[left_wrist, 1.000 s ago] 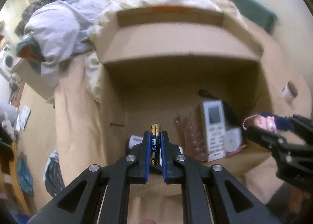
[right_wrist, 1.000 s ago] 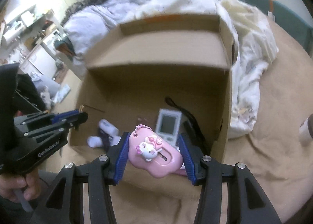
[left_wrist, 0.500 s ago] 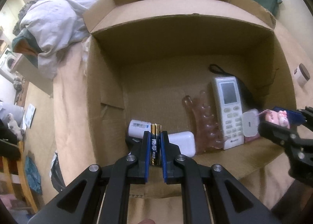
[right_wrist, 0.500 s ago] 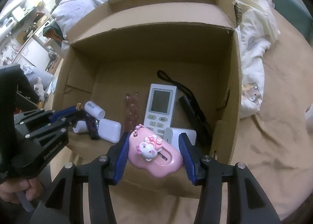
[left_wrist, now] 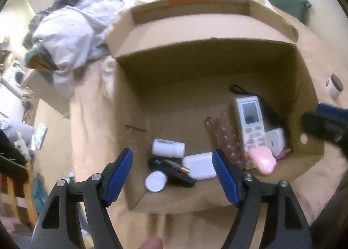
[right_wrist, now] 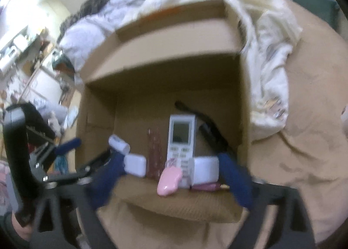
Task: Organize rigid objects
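An open cardboard box stands on the bed. My left gripper hangs over its near left corner, jaws opening, nothing between them. The battery lies below on a black object, beside a white case. My right gripper is over the near right part, jaws opening wide and bare. The pink cat case lies in the box against the remote, face down.
The box also holds a white bottle, a round white lid, a clear pink item, a white charger and a black strap. Crumpled bedding lies behind and left. A small jar stands on the blanket right.
Both grippers opened. The battery dropped from the left one into the box, and the pink case dropped from the right one next to the remote. Both views pulled back slightly.
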